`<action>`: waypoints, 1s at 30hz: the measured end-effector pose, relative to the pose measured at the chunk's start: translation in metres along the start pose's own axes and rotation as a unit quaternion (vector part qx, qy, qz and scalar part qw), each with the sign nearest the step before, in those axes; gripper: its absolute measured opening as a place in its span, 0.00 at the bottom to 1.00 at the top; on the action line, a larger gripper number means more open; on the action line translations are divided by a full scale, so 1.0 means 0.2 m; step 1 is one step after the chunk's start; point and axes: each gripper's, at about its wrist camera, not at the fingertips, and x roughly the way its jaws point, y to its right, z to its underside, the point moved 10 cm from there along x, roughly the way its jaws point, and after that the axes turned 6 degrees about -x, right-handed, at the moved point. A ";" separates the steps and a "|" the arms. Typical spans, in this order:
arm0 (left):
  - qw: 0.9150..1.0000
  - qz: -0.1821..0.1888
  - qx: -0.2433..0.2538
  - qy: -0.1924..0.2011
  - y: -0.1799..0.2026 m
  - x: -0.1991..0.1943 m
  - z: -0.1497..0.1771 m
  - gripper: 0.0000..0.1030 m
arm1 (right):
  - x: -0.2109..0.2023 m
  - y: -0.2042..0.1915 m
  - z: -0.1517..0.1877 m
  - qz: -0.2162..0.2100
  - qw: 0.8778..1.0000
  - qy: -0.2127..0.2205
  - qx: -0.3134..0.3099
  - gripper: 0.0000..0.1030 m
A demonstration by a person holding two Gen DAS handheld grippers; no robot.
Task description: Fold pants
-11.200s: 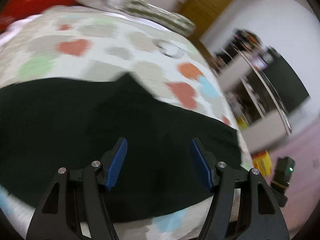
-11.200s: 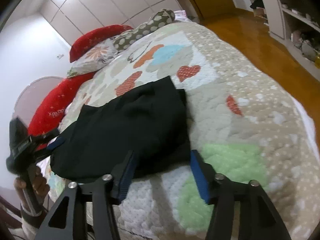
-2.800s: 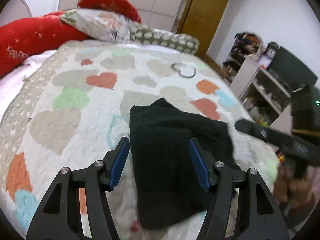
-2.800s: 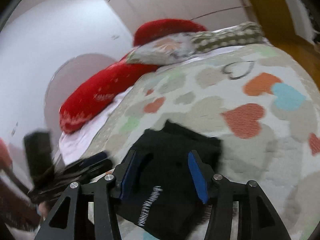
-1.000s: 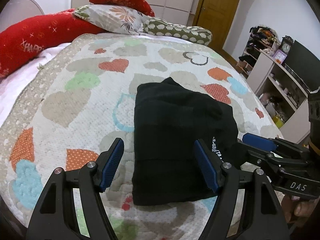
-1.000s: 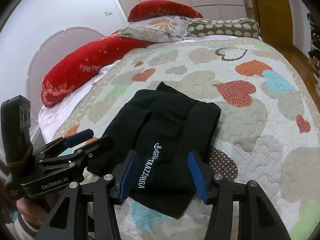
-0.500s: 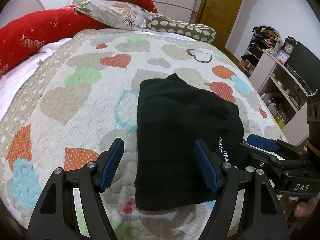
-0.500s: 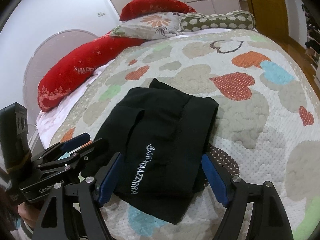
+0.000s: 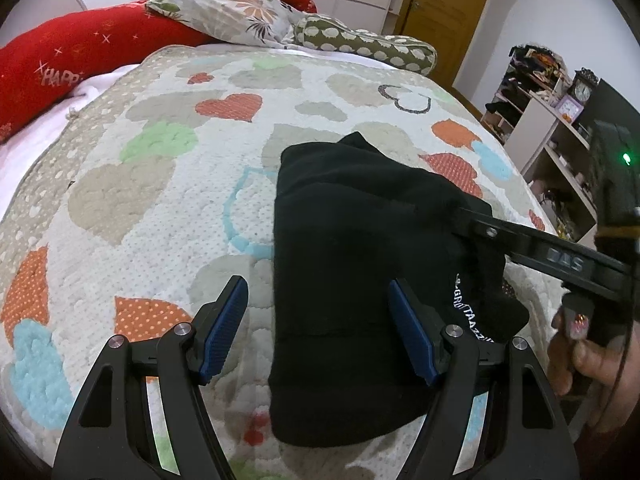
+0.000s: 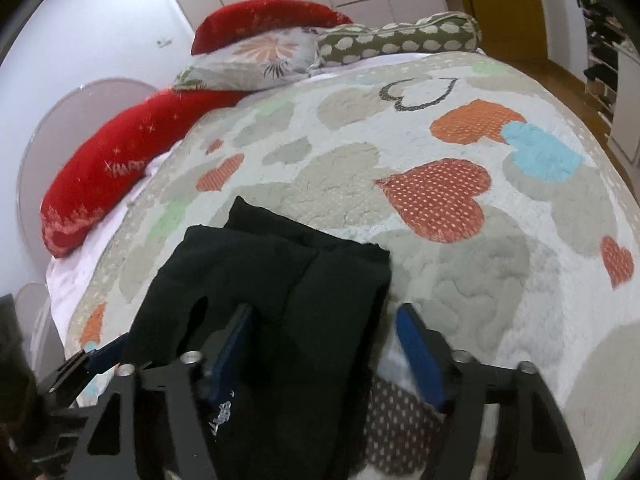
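Note:
The black pants (image 9: 360, 264) lie folded into a compact rectangle on the heart-patterned quilt (image 9: 160, 168), white lettering near the right edge. My left gripper (image 9: 320, 324) is open, its jaws straddling the near left part of the fold. My right gripper (image 10: 324, 340) is open and low over the pants' (image 10: 280, 280) right side, one finger over the fabric, the other over the quilt (image 10: 480, 280). In the left wrist view the right gripper's finger (image 9: 520, 240) reaches in from the right onto the pants.
Red bolster (image 9: 80, 56), floral pillow (image 9: 240, 16) and dotted pillow (image 9: 360, 44) lie at the head of the bed. Shelves (image 9: 552, 128) and a door (image 9: 448, 12) stand to the right. The left gripper shows at the lower left of the right wrist view (image 10: 80, 360).
My right gripper has moved forward and down onto the right side of the folded pants. My left gripper has shifted slightly closer. Both jaws stay open.

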 end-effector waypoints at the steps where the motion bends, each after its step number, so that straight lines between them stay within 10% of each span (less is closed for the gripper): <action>1: 1.000 0.001 0.003 -0.002 0.01 0.01 0.00 0.71 | 0.01 0.01 -0.01 0.006 1.000 0.001 -0.004 0.65; 4: 1.000 0.005 0.006 -0.008 0.03 0.05 -0.01 0.71 | 0.03 0.06 -0.01 0.050 0.999 0.006 -0.017 0.68; 30: 1.000 0.021 -0.015 -0.003 0.00 -0.02 -0.02 0.74 | -0.10 -0.08 0.23 -0.048 0.999 -0.023 -0.005 0.72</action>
